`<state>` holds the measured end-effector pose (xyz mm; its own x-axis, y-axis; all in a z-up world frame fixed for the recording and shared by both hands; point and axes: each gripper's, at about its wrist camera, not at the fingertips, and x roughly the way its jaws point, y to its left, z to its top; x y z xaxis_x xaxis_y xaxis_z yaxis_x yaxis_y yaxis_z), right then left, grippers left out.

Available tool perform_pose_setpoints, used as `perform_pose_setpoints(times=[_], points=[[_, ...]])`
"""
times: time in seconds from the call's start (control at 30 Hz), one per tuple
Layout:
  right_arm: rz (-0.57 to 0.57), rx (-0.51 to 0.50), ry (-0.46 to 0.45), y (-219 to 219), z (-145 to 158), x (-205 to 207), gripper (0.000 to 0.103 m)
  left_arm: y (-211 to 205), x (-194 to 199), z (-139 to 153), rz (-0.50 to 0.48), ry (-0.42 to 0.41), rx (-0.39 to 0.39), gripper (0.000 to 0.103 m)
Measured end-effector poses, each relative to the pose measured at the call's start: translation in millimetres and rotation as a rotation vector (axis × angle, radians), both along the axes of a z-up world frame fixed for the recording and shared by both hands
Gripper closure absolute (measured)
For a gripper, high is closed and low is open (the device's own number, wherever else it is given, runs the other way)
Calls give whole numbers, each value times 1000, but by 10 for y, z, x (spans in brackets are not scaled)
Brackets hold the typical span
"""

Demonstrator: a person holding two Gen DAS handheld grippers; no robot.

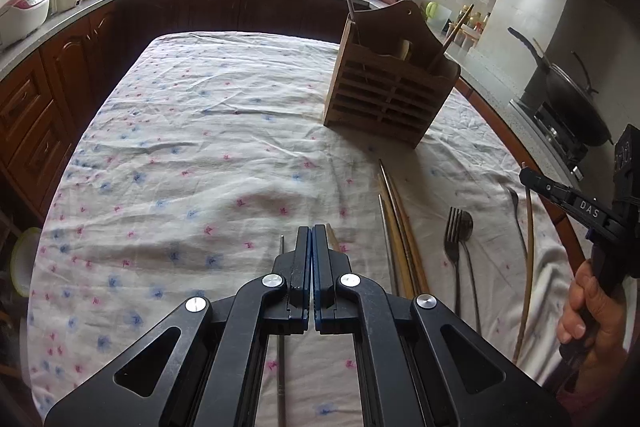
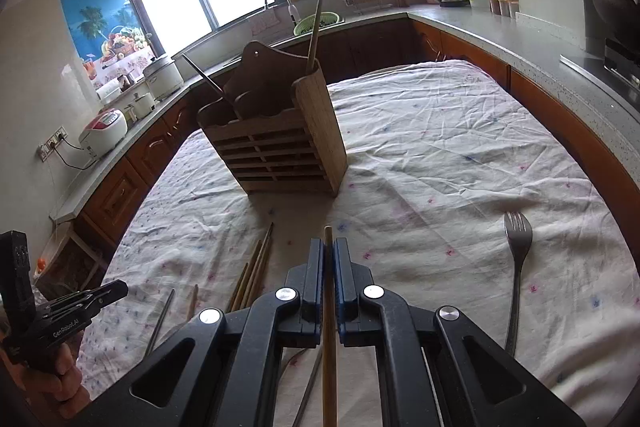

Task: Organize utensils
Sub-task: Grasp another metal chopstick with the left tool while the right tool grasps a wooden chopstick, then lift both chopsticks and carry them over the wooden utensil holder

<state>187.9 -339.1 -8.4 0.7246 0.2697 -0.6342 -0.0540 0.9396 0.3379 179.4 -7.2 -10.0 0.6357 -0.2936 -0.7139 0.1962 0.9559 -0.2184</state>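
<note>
A wooden chopstick (image 2: pixel 329 327) is clamped in the right gripper (image 2: pixel 329 251); the left gripper (image 1: pixel 311 237) is pressed together on nothing.

The chopstick is held lengthwise between the right gripper's fingers, its tip protruding just past them. The wooden utensil holder (image 2: pixel 276 147) is seen ahead of that gripper on the cloth-covered counter (image 2: pixel 440 147), with two sticks already standing in it. A bundle of chopsticks (image 2: pixel 256 267) is laid just left of the right gripper, and a fork (image 2: pixel 517 247) well to its right. Right of the left gripper, a fork and spoon (image 1: pixel 460 239) are laid side by side.
</note>
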Motion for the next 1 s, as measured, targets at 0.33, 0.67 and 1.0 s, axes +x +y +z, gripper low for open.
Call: perform_pose_setpoints(times=[0.33, 0.67, 1.0], points=[[23, 2, -9, 69, 26, -45, 98, -120, 193, -396, -25, 105, 162, 81], [27, 12, 6, 75, -27, -26, 98, -202, 396, -675, -39, 138, 228, 99], [44, 27, -33, 124, 123, -60, 98, 26, 191, -139, -24, 37, 32, 100]])
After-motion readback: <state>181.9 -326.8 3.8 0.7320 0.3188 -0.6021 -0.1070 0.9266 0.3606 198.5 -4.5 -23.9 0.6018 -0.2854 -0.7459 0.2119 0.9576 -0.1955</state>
